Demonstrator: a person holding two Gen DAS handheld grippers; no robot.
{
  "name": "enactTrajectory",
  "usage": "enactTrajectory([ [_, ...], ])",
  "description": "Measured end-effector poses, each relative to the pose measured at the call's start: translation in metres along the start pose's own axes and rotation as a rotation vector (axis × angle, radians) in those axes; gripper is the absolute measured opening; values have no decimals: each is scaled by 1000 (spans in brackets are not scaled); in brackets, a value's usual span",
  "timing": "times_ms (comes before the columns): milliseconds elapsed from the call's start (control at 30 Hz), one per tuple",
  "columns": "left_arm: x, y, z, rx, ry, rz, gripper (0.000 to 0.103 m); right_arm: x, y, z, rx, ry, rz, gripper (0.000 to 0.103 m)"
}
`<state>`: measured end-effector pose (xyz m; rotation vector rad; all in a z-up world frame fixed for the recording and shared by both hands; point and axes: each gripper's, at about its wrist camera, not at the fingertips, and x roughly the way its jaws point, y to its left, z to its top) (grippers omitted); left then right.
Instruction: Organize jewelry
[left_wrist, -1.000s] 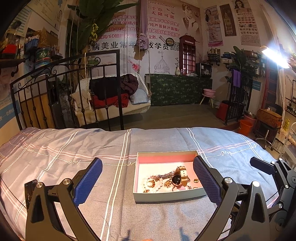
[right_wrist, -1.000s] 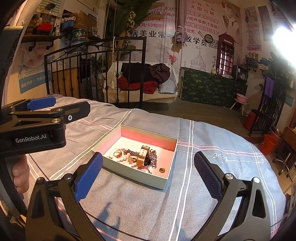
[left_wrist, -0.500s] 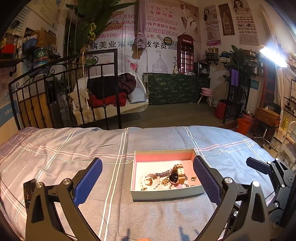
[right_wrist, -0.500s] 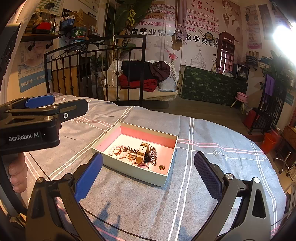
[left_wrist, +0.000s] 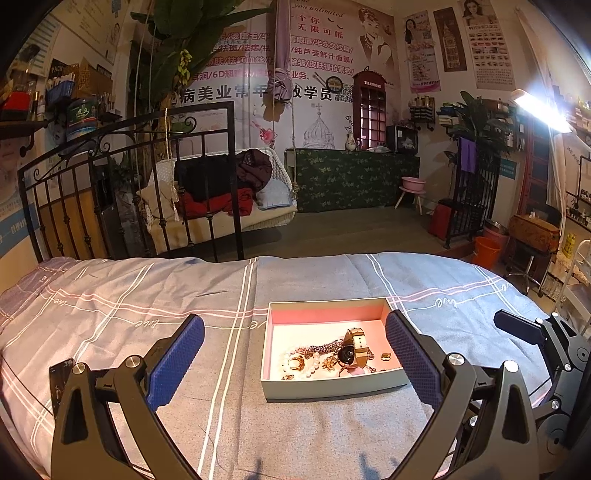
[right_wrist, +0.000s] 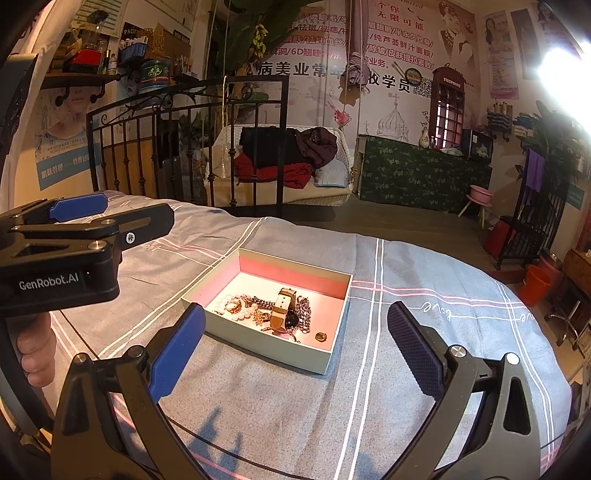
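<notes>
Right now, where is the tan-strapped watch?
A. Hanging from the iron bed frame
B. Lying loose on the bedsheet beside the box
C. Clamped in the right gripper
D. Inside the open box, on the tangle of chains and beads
D: the watch lies inside the open box among the chains and pearl beads, while the left gripper and the right gripper are both open and hold nothing.

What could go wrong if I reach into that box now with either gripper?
The watch lies across the chain and pearl beads in one tangled heap, so lifting it may drag the others out. The open box sits loose on the soft bedspread; a push from the left gripper or right gripper could slide or tip it.
</notes>
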<state>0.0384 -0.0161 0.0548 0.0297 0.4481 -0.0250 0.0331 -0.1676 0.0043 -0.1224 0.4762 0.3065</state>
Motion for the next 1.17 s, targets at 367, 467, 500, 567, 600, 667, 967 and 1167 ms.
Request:
enactTrajectory([
  [367, -1, -1, 0, 0, 2, -9, 97, -1, 2, 1, -6, 8, 5, 97],
  [467, -1, 0, 0, -1, 3, -8, 97, -1, 2, 1, -7, 9, 6, 97],
  [500, 0, 0, 0, -1, 4, -8, 97, -1, 2, 1, -7, 10, 7, 97],
  [567, 0, 0, 0, 0, 5, -6, 97, -1, 2, 0, -7, 11, 6, 97],
  [600, -1, -1, -1, 1, 6, -2, 97, 0, 2, 1, -7, 12, 8, 97],
  [667, 0, -1, -1, 0, 9, -7, 97, 1, 2, 1, -7, 15, 9, 97],
  [967, 2, -2, -1, -8, 23, 36, 97, 4, 3, -1, -8, 21, 14, 97],
  [1167, 8, -2, -2, -20, 49, 12, 97, 7, 4, -3, -7, 26, 10, 97],
])
